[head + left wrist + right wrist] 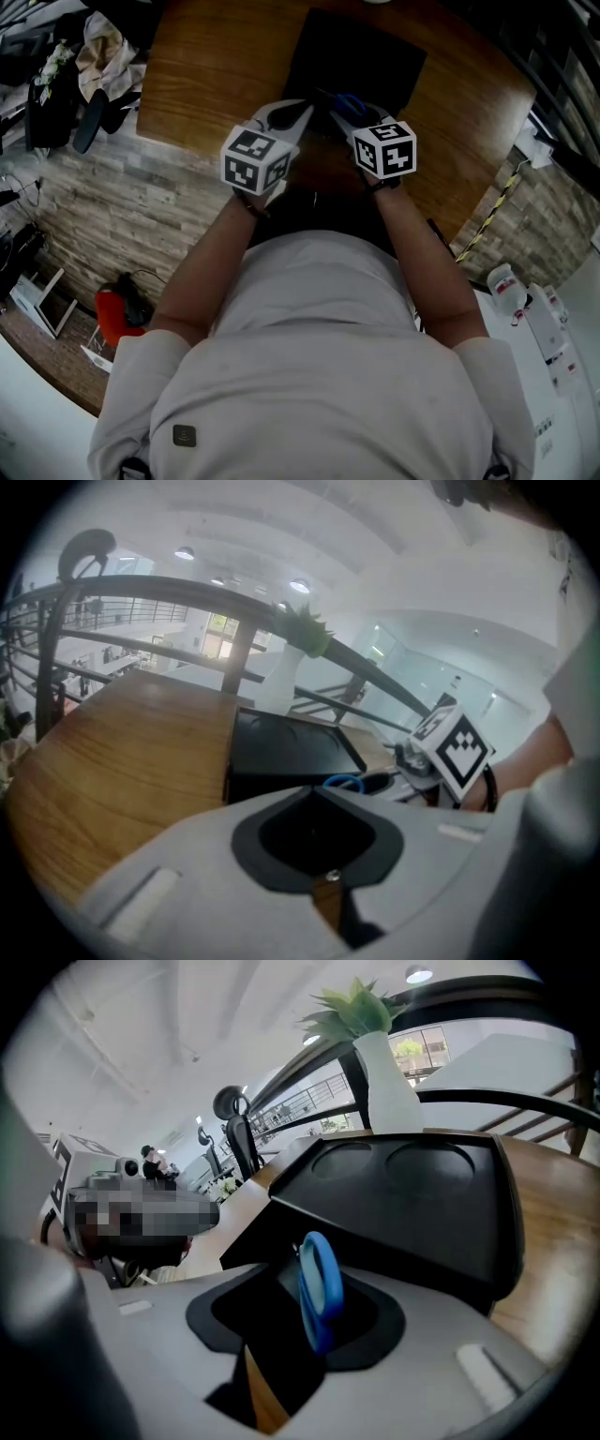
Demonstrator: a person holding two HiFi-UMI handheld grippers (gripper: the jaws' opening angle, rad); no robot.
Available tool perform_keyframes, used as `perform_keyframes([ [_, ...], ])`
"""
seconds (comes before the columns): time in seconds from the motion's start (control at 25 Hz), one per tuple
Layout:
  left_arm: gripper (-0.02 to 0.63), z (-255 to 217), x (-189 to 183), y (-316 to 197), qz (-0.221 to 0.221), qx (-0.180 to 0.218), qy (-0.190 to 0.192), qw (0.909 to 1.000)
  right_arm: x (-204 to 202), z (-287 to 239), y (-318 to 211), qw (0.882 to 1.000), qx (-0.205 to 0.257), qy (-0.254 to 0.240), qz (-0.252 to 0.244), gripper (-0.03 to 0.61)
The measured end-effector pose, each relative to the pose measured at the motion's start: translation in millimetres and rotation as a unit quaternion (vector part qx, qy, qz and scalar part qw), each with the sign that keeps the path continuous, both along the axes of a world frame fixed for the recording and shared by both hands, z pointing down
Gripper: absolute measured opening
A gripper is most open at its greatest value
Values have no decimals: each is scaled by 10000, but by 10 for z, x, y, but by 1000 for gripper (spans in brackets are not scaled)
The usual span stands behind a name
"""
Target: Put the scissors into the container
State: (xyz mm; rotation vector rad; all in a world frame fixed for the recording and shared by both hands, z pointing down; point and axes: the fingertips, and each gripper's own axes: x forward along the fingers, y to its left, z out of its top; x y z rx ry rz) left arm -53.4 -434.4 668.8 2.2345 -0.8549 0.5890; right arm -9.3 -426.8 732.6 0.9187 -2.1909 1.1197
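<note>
The black container lies on the wooden table, just beyond both grippers. The scissors' blue handle loop stands edge-on between the jaws of my right gripper, at the container's near edge. The jaws stand apart around it and are open. The blades are hidden. My left gripper hovers close by on the left, shut, with nothing in it. In the left gripper view the blue loop shows in front of the container.
A white vase with a green plant stands behind the container, before a dark railing. The table's edge runs near the person's body. A red object and clutter lie on the floor at the left.
</note>
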Motion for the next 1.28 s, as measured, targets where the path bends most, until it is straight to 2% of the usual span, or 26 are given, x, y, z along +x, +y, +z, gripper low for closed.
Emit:
perform_keyframes([
  [0.32, 3, -27, -65, 80, 17, 0, 14, 10000, 58, -51, -22, 9997, 171, 134, 130, 186],
  [0.56, 3, -73, -86, 152, 31, 47, 24, 10000, 197, -145, -81, 9976, 511, 416, 218, 192],
  [0.88, 3, -249, -86, 257, 80, 224, 42, 9997, 251, -341, -16, 9956, 741, 464, 326, 192],
  [1.28, 3, -606, -99, 332, 92, 597, 100, 9981, 240, -740, 110, 9913, 1160, 466, 407, 143],
])
